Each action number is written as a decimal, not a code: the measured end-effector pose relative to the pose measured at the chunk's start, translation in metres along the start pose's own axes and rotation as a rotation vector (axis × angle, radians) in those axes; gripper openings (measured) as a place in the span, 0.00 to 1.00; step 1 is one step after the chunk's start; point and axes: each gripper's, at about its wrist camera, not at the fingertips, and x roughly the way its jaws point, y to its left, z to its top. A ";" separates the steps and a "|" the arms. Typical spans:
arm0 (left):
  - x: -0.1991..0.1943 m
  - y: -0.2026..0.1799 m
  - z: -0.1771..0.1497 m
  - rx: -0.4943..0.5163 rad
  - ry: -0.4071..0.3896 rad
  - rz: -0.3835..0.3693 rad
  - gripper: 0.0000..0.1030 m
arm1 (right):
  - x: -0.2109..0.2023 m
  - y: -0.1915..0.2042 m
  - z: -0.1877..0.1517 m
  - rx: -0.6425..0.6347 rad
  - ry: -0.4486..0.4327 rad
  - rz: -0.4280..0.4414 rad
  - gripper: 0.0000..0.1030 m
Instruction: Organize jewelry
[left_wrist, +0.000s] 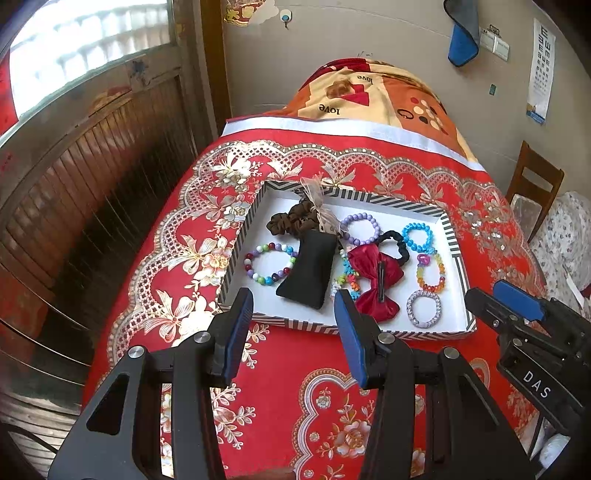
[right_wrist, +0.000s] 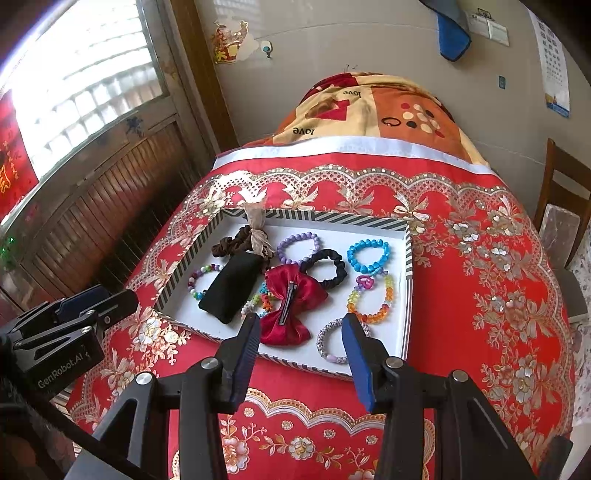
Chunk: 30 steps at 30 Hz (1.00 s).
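Note:
A white tray with a striped rim (left_wrist: 236, 266) (right_wrist: 407, 258) lies on the red floral cloth and holds jewelry: a black pouch (left_wrist: 308, 273) (right_wrist: 231, 284), a red satin bow clip (left_wrist: 375, 282) (right_wrist: 291, 306), a brown scrunchie (left_wrist: 291, 221), a black scrunchie (right_wrist: 330, 267), and several bead bracelets, among them purple (left_wrist: 360, 229), blue (right_wrist: 369, 254) and silver (left_wrist: 424, 308) (right_wrist: 330, 341). My left gripper (left_wrist: 293, 321) is open and empty, just before the tray's near edge. My right gripper (right_wrist: 301, 345) is open and empty over the tray's near edge; it also shows in the left wrist view (left_wrist: 517, 299).
The red cloth (left_wrist: 295, 369) covers a table; behind the tray lies a folded orange blanket (left_wrist: 380, 96). A wooden door and window are at the left, a wooden chair (left_wrist: 535, 184) at the right, a wall behind.

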 end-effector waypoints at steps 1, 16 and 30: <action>0.000 0.000 0.000 0.000 0.001 -0.002 0.44 | 0.000 0.000 0.000 -0.001 0.001 -0.001 0.43; 0.009 -0.008 0.007 0.018 0.006 -0.029 0.44 | 0.000 -0.006 0.004 -0.002 -0.015 -0.008 0.58; 0.017 -0.015 0.012 0.031 0.017 -0.035 0.44 | 0.005 -0.015 0.005 0.012 -0.005 -0.020 0.58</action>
